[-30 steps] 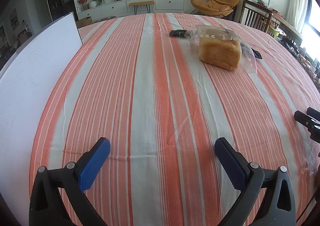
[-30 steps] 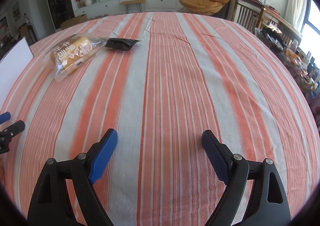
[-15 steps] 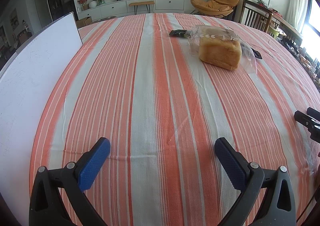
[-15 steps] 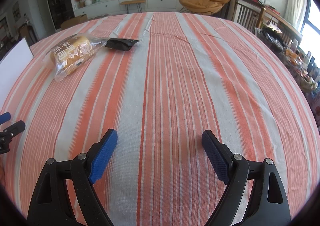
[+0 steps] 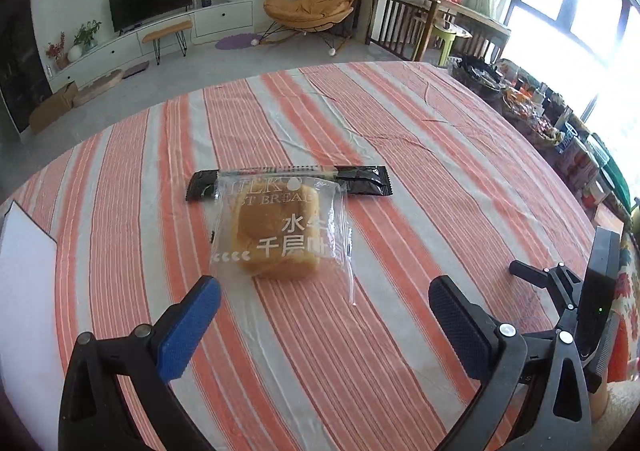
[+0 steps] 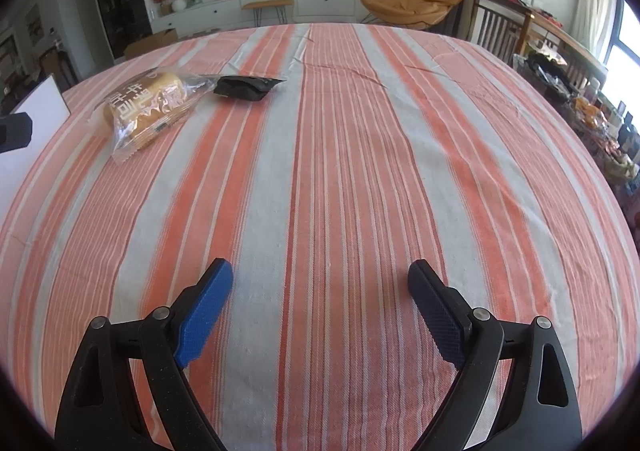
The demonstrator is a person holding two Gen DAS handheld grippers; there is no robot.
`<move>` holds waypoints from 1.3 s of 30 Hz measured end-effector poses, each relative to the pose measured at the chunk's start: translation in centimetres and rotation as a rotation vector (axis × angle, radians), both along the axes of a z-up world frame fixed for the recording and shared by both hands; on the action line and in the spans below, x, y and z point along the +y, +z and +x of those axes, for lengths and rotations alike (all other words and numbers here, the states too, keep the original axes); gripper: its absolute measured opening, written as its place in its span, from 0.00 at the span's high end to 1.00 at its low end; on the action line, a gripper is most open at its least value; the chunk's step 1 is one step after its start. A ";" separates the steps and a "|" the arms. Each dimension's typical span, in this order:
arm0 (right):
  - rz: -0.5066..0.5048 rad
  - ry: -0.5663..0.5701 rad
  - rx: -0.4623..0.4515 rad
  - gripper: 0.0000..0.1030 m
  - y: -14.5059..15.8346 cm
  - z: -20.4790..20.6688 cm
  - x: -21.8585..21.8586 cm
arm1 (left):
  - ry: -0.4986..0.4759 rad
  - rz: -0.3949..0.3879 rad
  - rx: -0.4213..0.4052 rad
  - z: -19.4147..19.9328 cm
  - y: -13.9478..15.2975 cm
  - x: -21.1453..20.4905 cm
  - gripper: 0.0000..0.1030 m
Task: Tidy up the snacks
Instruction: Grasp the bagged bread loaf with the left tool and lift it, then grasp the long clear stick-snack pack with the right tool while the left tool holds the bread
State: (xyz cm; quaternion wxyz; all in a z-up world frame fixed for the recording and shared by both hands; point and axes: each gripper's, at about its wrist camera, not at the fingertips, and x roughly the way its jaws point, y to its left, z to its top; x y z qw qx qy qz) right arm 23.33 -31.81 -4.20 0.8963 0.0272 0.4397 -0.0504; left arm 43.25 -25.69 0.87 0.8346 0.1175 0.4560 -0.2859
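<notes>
**Bread packet in front of the left gripper**

A clear plastic packet of golden bread [image 5: 280,235] lies flat on the orange-and-grey striped cloth of the counter [image 5: 440,179]. Touching the packet's far edge is a long black snack wrapper [image 5: 362,181]. Just short of the packet's near edge, the left gripper [image 5: 324,315] is spread wide and empty. Well right of the packet, the right gripper [image 6: 320,303] gapes wide over bare cloth, also empty.

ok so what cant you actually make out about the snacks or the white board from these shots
- Long black foil snack packet: middle hidden under the clear bread bag in the left wrist view; label too small in both views.
- Flat white board: cut off by the frame edge in both views.
- Bread bag print: top line glare-washed, partly unreadable.
</notes>
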 end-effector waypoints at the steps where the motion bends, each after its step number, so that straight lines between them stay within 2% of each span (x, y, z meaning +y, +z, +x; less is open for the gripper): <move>1: 0.000 0.000 0.000 0.11 0.0 0.0 0.0 | -0.032 0.063 0.004 1.3 -0.7 -1.7 0.00; 5: 0.000 0.000 0.000 0.10 0.0 0.0 0.0 | -0.026 0.307 0.028 5.7 -5.4 -4.8 0.01; 8: 0.000 0.000 0.000 0.10 0.0 0.0 0.0 | 0.036 0.369 0.023 7.7 -7.4 -4.3 0.01; 10: 0.000 0.000 0.000 0.10 0.0 0.0 0.0 | 0.098 0.328 0.073 9.0 -8.1 -3.3 0.01; 12: 0.000 0.000 0.000 0.10 0.0 0.0 0.0 | 0.152 0.260 0.067 9.2 -8.2 -2.0 0.05; 14: 0.000 0.000 0.000 0.10 0.0 0.0 0.0 | 0.185 0.207 0.033 8.7 -7.9 -0.5 0.22; 19: 0.000 0.001 0.000 0.10 0.0 0.0 0.0 | 0.251 0.206 0.002 4.8 -7.5 3.7 0.26; 23: 0.000 0.001 0.000 0.10 0.0 0.0 0.0 | 0.332 0.261 -0.040 -0.1 -8.0 9.2 0.26; 25: 0.000 0.001 0.000 0.10 0.0 0.0 0.0 | 0.375 0.263 -0.050 -1.9 -8.3 12.1 0.25; 27: 0.000 0.001 0.001 0.10 0.0 0.0 0.0 | 0.418 0.241 -0.066 -2.9 -8.4 14.3 0.22; 28: 0.000 0.001 0.001 0.10 0.0 0.0 0.0 | 0.433 0.234 -0.069 -3.0 -8.7 15.1 0.16; 29: -0.001 0.001 0.001 0.10 0.0 0.0 0.0 | 0.445 0.235 -0.070 -2.9 -9.1 15.7 0.08; 31: -0.001 0.001 0.001 0.10 0.0 0.0 0.0 | 0.465 0.210 -0.089 -2.4 -9.6 16.5 0.00; 33: 0.000 0.001 0.001 0.10 0.0 0.0 0.0 | 0.488 0.161 -0.116 -2.2 -9.8 16.9 0.00; 35: 0.000 0.001 0.001 0.10 0.0 0.0 0.0 | 0.498 0.146 -0.141 -2.2 -9.8 16.7 0.00; 39: 0.002 0.008 0.005 0.08 0.0 0.1 0.1 | 0.501 0.102 -0.106 -1.8 -10.0 17.1 0.00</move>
